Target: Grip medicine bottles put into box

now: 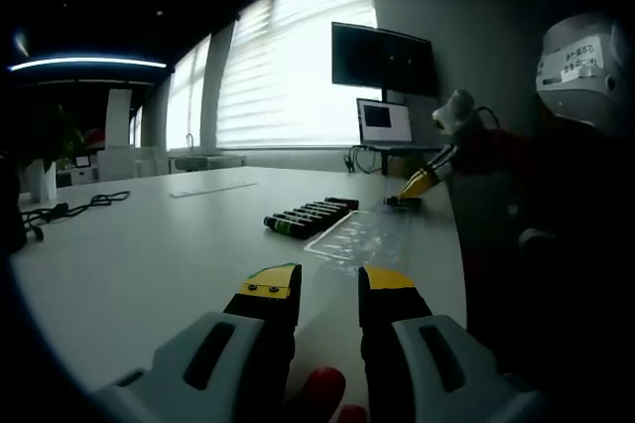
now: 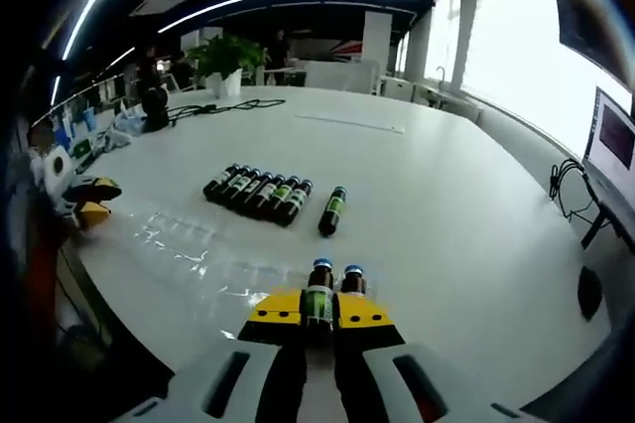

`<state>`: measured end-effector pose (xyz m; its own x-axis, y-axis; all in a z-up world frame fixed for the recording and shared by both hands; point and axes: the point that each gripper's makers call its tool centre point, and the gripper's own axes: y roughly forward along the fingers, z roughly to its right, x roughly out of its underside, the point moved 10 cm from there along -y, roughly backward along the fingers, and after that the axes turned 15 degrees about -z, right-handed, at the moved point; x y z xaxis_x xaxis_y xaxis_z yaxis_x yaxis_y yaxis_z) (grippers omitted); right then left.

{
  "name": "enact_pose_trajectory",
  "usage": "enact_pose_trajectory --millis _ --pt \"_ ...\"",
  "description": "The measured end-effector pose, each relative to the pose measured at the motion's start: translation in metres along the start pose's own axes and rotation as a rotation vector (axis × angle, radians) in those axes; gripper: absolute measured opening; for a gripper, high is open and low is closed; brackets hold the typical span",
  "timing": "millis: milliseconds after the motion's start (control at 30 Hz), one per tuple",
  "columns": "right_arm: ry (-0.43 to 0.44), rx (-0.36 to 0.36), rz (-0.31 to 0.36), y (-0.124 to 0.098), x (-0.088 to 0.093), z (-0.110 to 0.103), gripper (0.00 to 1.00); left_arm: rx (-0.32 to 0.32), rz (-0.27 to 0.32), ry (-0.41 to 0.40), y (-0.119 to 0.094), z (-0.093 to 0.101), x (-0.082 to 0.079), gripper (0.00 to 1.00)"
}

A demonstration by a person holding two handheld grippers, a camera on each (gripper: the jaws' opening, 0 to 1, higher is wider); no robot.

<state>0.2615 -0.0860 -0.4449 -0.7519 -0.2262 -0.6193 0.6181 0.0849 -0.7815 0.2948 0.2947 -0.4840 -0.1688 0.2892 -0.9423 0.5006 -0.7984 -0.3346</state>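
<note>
Several dark medicine bottles (image 2: pixel 258 193) with green labels lie in a row on the white table (image 2: pixel 437 205); the same row of bottles (image 1: pixel 310 216) lies mid-table in the left gripper view. One loose bottle (image 2: pixel 332 210) lies just right of the row. A clear plastic tray (image 2: pixel 198 249), also the clear tray (image 1: pixel 362 236), sits near the table edge. My right gripper (image 2: pixel 319 312) is shut on a blue-capped bottle (image 2: pixel 319 279), with a second bottle (image 2: pixel 350 279) right beside it. The right gripper (image 1: pixel 412 190) hovers at the tray's far end. My left gripper (image 1: pixel 329 284) is open with nothing in it, low over the table; the left gripper (image 2: pixel 87 203) is beyond the tray's left end.
A wall monitor (image 1: pixel 382 58) and a lit screen (image 1: pixel 384 122) stand beyond the table's far end. Cables (image 1: pixel 74 207) lie on the far left of the table. A potted plant (image 2: pixel 226 58) stands at the back. A person's dark sleeve (image 1: pixel 566 244) is on the right.
</note>
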Motion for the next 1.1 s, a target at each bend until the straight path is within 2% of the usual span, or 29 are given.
enact_pose_trajectory --millis 200,533,967,1000,1033,1067,1100 --pt "0.001 -0.026 -0.014 0.004 0.0 0.001 0.04 0.0 0.001 -0.001 0.0 0.0 0.0 0.17" --pt "-0.004 -0.002 -0.019 0.006 -0.002 0.0 0.04 -0.001 -0.001 0.0 0.0 0.0 0.0 0.17" --pt "-0.035 0.085 -0.02 0.008 -0.003 -0.008 0.03 -0.001 -0.001 0.002 0.0 0.0 0.0 0.17" --pt "-0.04 0.091 -0.025 0.009 -0.003 -0.009 0.0 -0.001 -0.001 0.002 0.0 0.0 0.0 0.17" --pt "-0.018 0.107 0.04 0.009 -0.007 -0.01 0.0 -0.001 0.0 0.002 0.0 0.0 0.001 0.17" --pt "-0.035 0.104 -0.02 0.002 -0.002 -0.01 0.0 -0.001 -0.001 0.002 0.0 0.0 0.001 0.17" --pt "-0.029 0.104 -0.033 0.002 0.0 -0.011 0.0 -0.001 0.0 0.002 0.0 0.0 0.0 0.17"
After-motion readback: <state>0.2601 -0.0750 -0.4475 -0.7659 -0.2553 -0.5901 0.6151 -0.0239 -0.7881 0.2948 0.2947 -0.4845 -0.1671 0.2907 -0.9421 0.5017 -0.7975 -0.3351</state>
